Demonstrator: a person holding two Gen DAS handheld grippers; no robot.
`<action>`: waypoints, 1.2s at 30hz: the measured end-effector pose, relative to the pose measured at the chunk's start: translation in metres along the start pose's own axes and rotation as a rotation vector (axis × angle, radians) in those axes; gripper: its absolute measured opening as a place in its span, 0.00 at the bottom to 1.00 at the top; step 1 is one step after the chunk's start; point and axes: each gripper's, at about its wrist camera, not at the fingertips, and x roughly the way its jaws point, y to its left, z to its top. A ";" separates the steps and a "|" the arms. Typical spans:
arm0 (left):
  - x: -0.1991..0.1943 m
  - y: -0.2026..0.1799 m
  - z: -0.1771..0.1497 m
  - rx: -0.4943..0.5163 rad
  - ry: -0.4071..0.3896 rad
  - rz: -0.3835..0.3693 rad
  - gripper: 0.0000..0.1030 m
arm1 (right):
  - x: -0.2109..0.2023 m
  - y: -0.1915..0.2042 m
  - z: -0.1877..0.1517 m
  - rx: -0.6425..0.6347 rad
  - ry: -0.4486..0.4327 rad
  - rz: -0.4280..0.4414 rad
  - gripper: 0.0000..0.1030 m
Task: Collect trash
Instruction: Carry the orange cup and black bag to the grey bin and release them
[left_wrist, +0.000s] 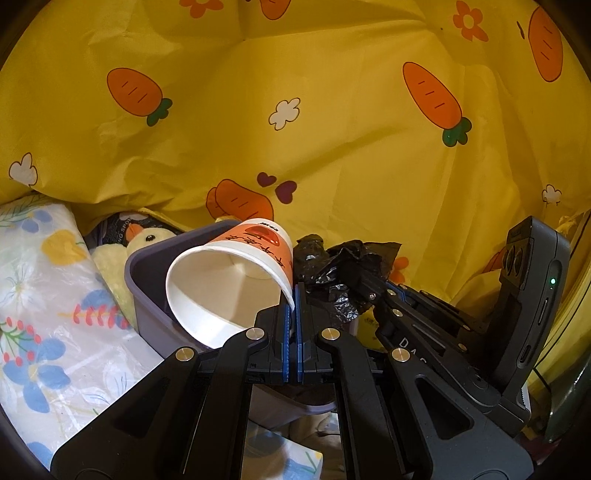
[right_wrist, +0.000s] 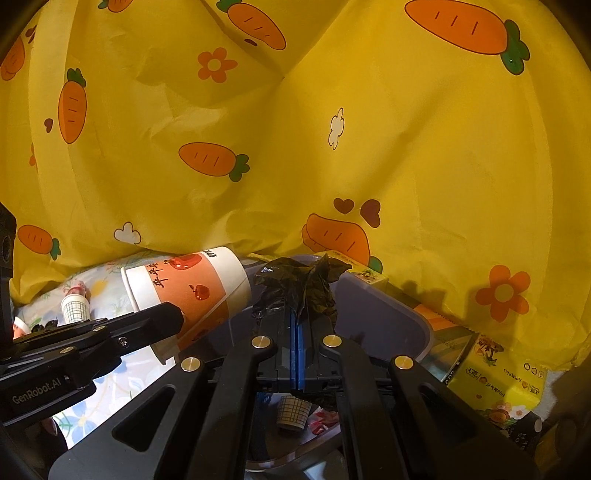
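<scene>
A: Your left gripper (left_wrist: 294, 314) is clamped tight on the paper cup (left_wrist: 229, 280) rim; your right gripper (right_wrist: 297, 321) pinches the black plastic scrap (right_wrist: 299, 284).

B: Just beyond both sits the purple bin (right_wrist: 388, 314). Carry each fully over its rim before letting go.

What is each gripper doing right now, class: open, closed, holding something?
Left gripper: closed on the paper cup's rim.
Right gripper: closed on the black plastic bag.

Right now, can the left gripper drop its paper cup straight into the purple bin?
Probably yes. The left gripper pinches the paper cup by its rim above the purple bin, whose opening looks unblocked; the right gripper with black plastic crowds alongside.
</scene>
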 end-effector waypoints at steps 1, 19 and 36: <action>0.001 0.001 0.000 -0.008 0.001 -0.006 0.02 | 0.000 0.000 0.000 0.001 0.000 -0.002 0.02; 0.006 0.007 -0.002 -0.040 0.001 -0.031 0.02 | 0.007 -0.002 -0.003 -0.002 0.010 -0.002 0.02; -0.061 0.050 -0.015 -0.094 -0.149 0.268 0.93 | -0.005 -0.004 -0.004 0.040 -0.045 -0.047 0.65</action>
